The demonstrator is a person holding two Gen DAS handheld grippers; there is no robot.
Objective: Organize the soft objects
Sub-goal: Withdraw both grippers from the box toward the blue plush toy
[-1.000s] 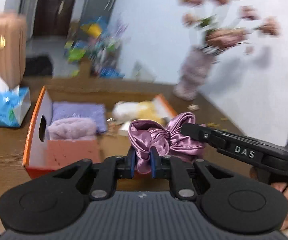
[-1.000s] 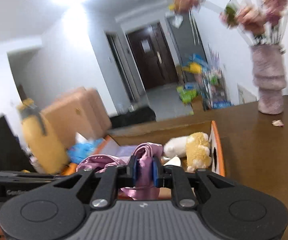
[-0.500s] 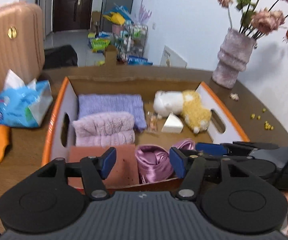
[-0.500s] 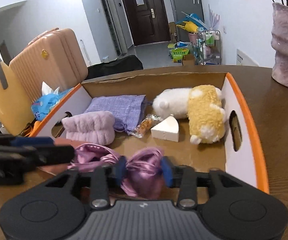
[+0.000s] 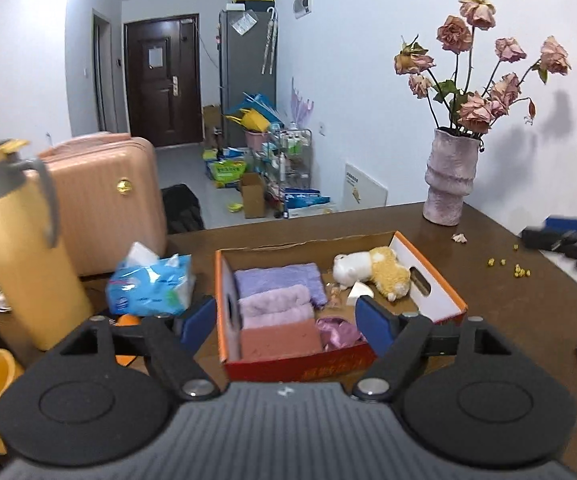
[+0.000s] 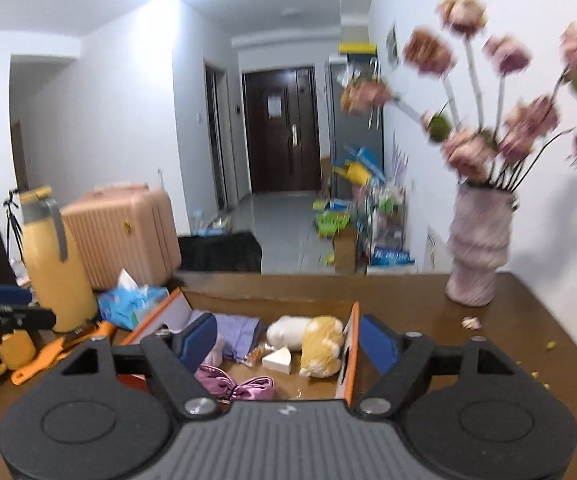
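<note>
Left gripper (image 5: pixel 284 322): jaws have just swung wide, nothing between them.
Right gripper (image 6: pixel 288 338): same, spread and empty.
Satin scrunchie (image 5: pixel 338 332): lying in the box (image 5: pixel 440 280), front corner, beside the folded towels (image 5: pixel 276 296).
Bearing: below and ahead of both claws; neither looks clearly nearer.
Change: a second ago both pinched it aloft; now it's dropped in, claws pulled back.

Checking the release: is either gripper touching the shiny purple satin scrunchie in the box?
Apart. The left wrist view shows the scrunchie lying in the orange-edged cardboard box, beyond the open left gripper; the right gripper is likewise open above it.
</note>
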